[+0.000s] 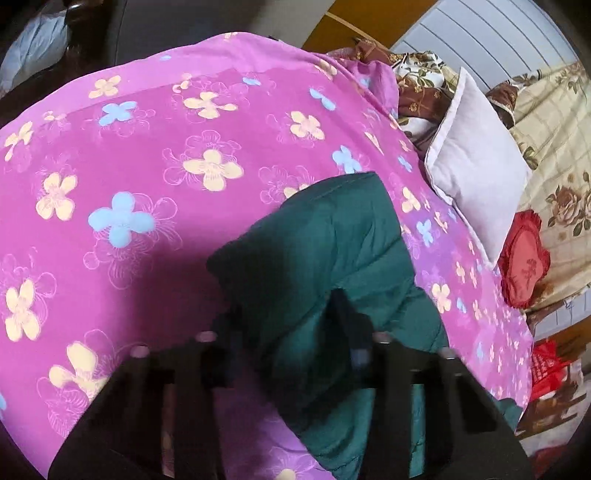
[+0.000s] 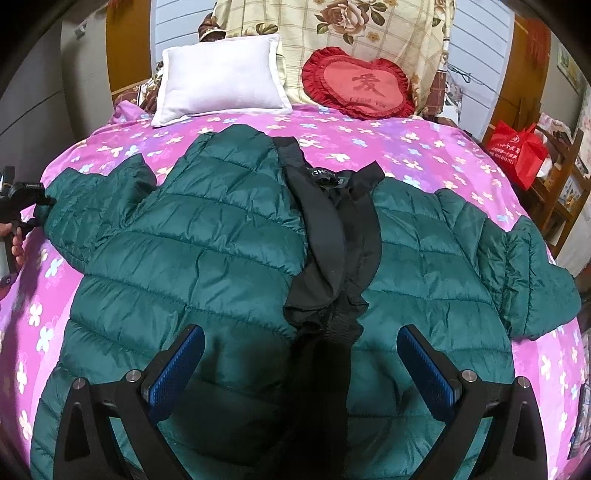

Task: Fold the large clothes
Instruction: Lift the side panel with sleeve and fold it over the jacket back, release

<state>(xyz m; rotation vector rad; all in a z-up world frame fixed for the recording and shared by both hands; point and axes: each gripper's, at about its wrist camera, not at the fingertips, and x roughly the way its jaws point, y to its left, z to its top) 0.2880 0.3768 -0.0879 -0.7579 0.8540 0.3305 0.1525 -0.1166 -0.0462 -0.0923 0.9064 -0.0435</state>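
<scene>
A dark green quilted jacket [image 2: 221,240] lies spread open on the pink flowered bedspread [image 2: 424,147], with its black lining [image 2: 332,229] showing down the middle and both sleeves stretched out sideways. My right gripper [image 2: 301,354] hangs open over the jacket's lower part, its blue pads [image 2: 177,369] wide apart with nothing between them. In the left wrist view the jacket's sleeve [image 1: 325,236] runs between the fingers of my left gripper [image 1: 288,306], which is shut on the cuff end. The right wrist view shows that left gripper [image 2: 35,201] at the sleeve tip, held by a hand [image 2: 14,243].
A white pillow [image 2: 221,77] and a red heart cushion [image 2: 362,86] lean at the head of the bed against a flowered quilt [image 2: 332,29]. A red bag [image 2: 517,151] sits on a wooden stand to the right. Bare bedspread [image 1: 147,184] stretches beyond the sleeve.
</scene>
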